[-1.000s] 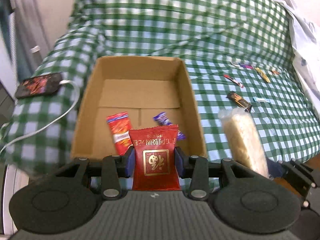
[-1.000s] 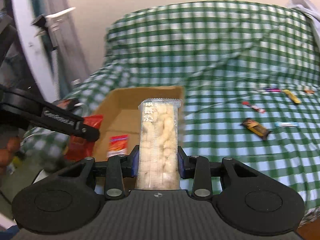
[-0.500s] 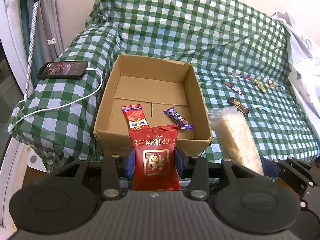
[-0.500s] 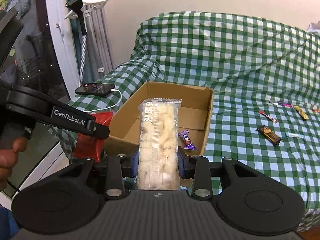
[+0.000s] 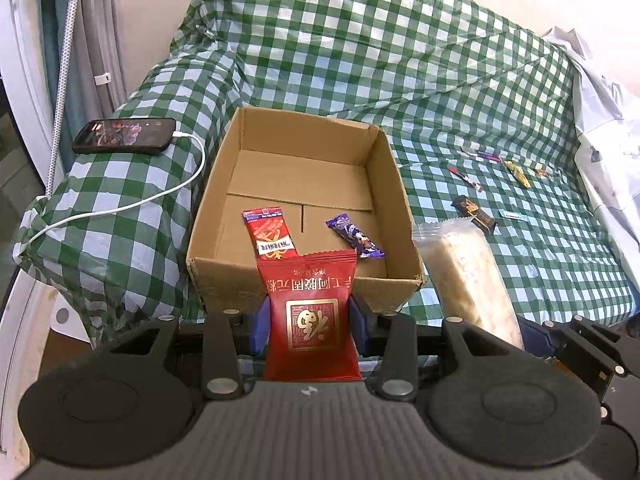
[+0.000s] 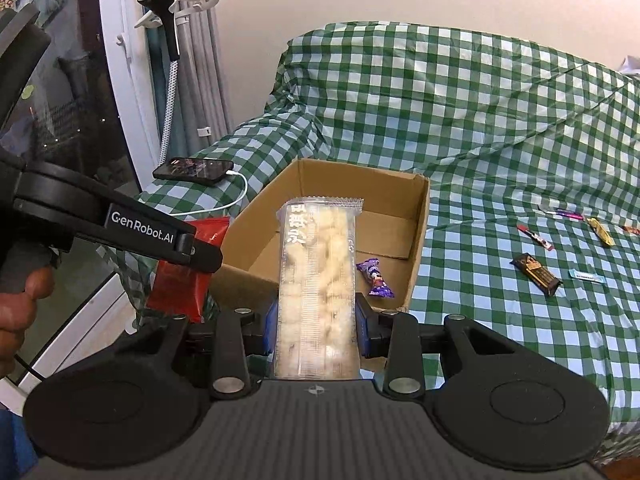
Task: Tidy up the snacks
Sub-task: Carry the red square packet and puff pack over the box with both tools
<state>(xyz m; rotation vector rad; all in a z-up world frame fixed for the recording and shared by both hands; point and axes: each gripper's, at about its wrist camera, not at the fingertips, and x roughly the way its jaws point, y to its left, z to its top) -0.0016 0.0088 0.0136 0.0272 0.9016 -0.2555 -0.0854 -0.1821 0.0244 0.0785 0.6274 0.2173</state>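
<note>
I had both grippers loaded and held short of the cardboard box, so I judged this as the drop-off step: carry each snack fwd over the near wall, lower it inside, then let go. My left gripper was closed on the red packet, blue pads tight against both edges; the packet stood upright, flat and glossy w/ a gold seal, its top edge overlapping the box's near wall in view. My right gripper was clamped on the clear rice-cracker pack, a long see-through sleeve of pale puffed pieces, also upright, near the box's right front corner. The box sat on the green check cloth and already held a small red sachet and a purple candy on its floor. Several more small snacks lay loose on the cloth well to the right; probably wrapped bars and sticks, but too small to tell apart. A phone on its charging cable rested on the armrest left of the box, so I'd keep the left gripper away from that cord on the way in.
</note>
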